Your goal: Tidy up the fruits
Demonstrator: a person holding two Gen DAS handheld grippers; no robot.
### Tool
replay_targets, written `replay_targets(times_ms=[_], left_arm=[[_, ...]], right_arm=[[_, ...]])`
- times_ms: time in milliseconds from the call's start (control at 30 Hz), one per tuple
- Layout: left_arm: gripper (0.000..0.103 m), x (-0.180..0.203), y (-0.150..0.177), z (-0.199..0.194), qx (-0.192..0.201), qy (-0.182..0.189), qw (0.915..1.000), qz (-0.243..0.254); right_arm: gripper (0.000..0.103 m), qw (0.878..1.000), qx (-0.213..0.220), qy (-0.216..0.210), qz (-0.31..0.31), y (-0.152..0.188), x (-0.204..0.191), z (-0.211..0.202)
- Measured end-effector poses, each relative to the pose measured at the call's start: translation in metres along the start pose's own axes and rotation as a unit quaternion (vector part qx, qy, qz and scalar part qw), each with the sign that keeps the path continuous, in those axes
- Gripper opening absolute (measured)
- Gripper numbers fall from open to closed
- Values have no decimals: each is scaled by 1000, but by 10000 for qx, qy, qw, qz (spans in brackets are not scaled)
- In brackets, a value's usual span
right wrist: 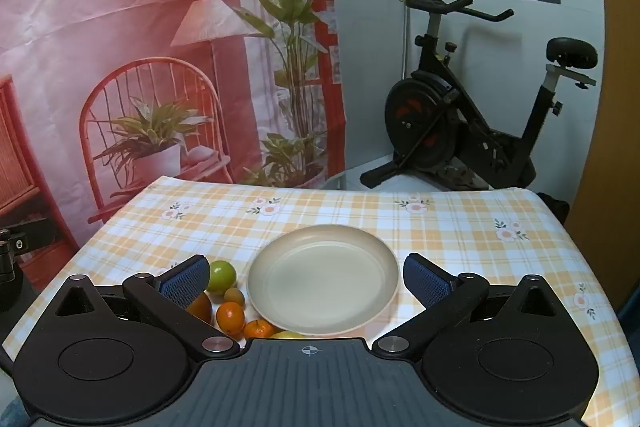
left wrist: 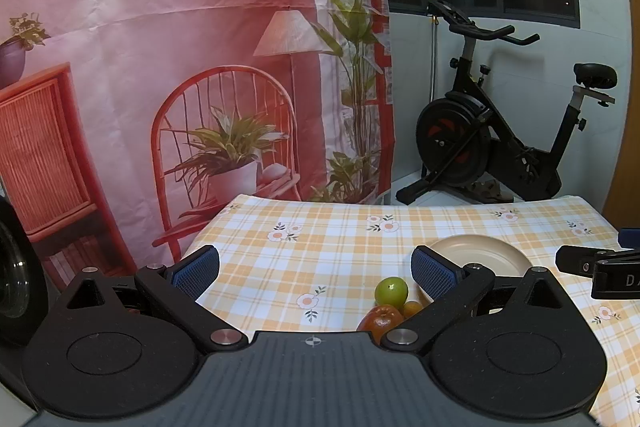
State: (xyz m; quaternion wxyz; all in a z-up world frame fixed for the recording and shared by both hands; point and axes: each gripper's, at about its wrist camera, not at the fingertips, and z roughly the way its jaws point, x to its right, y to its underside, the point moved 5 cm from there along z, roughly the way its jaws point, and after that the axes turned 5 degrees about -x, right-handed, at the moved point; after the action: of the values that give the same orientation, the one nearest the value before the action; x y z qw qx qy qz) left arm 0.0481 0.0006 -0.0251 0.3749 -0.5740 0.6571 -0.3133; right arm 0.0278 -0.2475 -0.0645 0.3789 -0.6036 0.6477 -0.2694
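— While the fruits sit bunched at lower left of the right wrist view, what's beside them?
— Green fruit [right wrist: 221, 275], 2 oranges [right wrist: 230, 317], touching the empty cream plate [right wrist: 372, 311] at center.
— Grippers?
— Left gripper [left wrist: 316, 273] and right gripper [right wrist: 306, 281] both spread wide, holding nothing. An exercise bike [right wrist: 472, 115] stands behind the checkered tablecloth [right wrist: 460, 227].

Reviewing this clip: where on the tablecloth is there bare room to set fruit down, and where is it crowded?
Free: the empty plate itself; the cloth beyond it toward the far table edge; the cloth on its right. Crowded: the plate's near-left rim, where the green fruit, small brownish fruit, oranges and red fruit cluster.
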Motion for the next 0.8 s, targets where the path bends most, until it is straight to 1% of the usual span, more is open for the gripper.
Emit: replay_targets(times_ms=[633, 800], left_arm=[[103, -1, 0, -1, 13, 0, 10000, 1], [103, -3, 0, -2, 35, -19, 10000, -13]], right_arm=[[103, 10000, 16, 3, 4, 1, -3, 0], [103, 10000, 51, -6, 15, -4, -2, 4]])
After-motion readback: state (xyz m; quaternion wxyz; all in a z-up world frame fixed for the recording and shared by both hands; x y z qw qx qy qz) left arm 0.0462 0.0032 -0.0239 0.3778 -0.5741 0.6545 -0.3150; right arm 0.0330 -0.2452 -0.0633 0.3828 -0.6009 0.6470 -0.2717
